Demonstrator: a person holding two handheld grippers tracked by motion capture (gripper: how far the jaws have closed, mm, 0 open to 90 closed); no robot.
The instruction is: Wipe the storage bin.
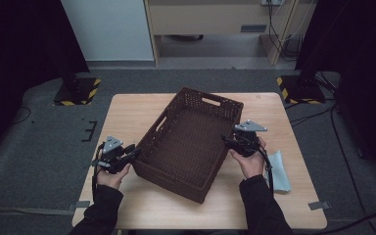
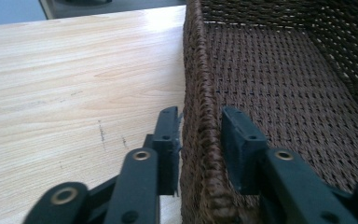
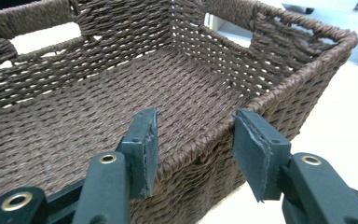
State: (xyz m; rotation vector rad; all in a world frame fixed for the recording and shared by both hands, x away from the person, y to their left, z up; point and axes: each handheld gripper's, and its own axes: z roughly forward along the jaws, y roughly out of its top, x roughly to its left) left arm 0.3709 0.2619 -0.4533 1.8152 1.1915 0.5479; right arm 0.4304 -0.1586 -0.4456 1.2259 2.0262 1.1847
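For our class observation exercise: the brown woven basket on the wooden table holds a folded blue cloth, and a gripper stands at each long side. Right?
Not quite. The basket is empty; the high view shows the blue cloth lying on the table beside the right gripper. The left gripper stands opposite.

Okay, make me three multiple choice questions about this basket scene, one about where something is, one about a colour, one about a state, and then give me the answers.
1. Where does the light blue cloth lie?
A. inside the basket
B. on the table by the person's right forearm
C. on the floor

2. What colour is the wicker basket?
A. dark brown
B. white
C. green

3. How do the left gripper's jaws stand at the basket wall?
A. both inside the basket
B. both outside it
C. one on each side of the wall, slightly apart from it

Answers: 1 B, the high view shows it on the table right of the sleeve. 2 A, the weave is dark brown in each view. 3 C, the left gripper view shows the rim between the jaws with gaps.
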